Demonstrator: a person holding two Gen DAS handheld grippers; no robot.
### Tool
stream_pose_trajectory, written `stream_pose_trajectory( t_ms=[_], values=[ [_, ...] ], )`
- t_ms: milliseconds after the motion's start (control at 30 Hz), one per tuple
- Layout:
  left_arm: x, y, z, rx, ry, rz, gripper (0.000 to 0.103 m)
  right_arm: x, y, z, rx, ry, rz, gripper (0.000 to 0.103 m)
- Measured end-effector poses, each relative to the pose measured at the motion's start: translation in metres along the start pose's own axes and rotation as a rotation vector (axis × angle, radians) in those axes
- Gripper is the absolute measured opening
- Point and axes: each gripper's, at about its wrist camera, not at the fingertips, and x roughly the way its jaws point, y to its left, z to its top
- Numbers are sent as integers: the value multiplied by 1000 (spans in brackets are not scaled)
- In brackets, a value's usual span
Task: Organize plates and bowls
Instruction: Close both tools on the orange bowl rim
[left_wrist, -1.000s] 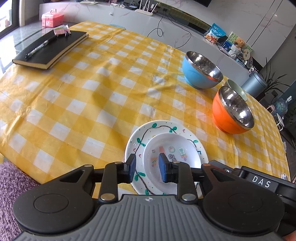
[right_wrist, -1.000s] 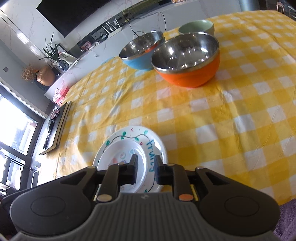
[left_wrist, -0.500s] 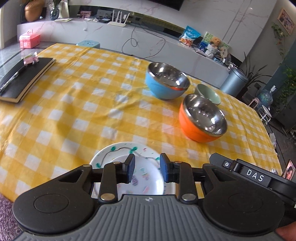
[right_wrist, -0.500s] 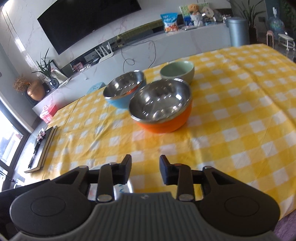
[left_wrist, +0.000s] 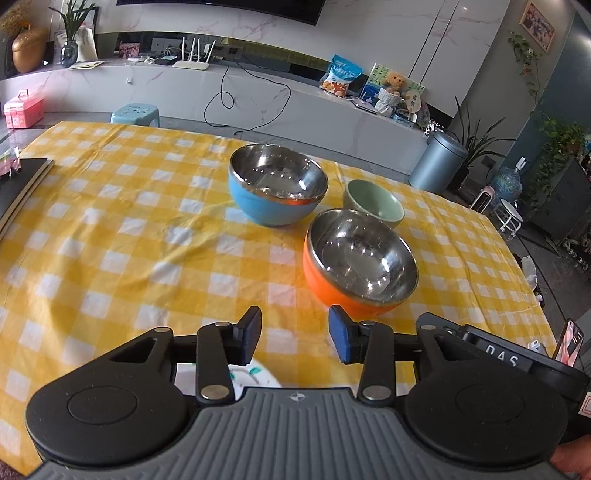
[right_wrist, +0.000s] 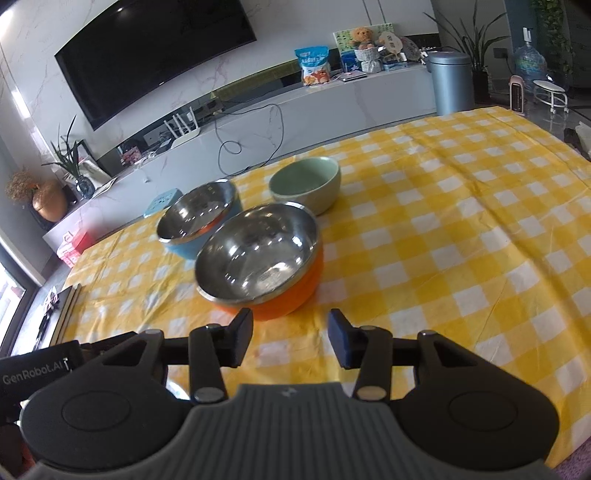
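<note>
On the table under a yellow-and-white checked tablecloth (left_wrist: 122, 236), three bowls cluster together: an orange bowl with a shiny steel inside (left_wrist: 360, 263) nearest the grippers, a blue bowl with a steel inside (left_wrist: 277, 194) beyond it at about ten o'clock, and a small pale green ceramic bowl (left_wrist: 373, 203) just behind the orange one at about one o'clock, so close that whether they touch cannot be told. In the right wrist view the orange bowl (right_wrist: 258, 260) overlaps the blue one (right_wrist: 197, 225) and hides part of its side, with the green bowl (right_wrist: 306, 184) at twelve o'clock. The left gripper (left_wrist: 293, 339) is released, its jaws opening with only cloth between them; the orange bowl sits just ahead at one o'clock. A white plate painted with green leaves (left_wrist: 255, 374) peeks out under its left finger at seven o'clock, mostly hidden by the gripper body. The right gripper (right_wrist: 290, 338) is likewise released and opening, holding nothing, the orange bowl directly in front at eleven o'clock. A dark flat notebook (left_wrist: 20, 184) lies at the table's edge at nine o'clock in the left wrist view. Beyond the table stand a grey metal bin (right_wrist: 452, 83), a dark television (right_wrist: 155, 55) and a white cabinet (left_wrist: 258, 99).
</note>
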Motion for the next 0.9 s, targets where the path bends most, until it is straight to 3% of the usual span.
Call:
stream_pose_trajectory(
  t_ms=[267, 467, 900],
  values=[
    [32, -13, 25, 23, -8, -19, 47, 26, -10, 33, 16, -3, -43, 44],
    [62, -18, 40, 33, 18, 6, 47, 54, -6, 48, 7, 30, -62, 44],
    [107, -17, 50, 41, 92, 34, 44, 97, 1, 60, 14, 110, -82, 24]
  ],
)
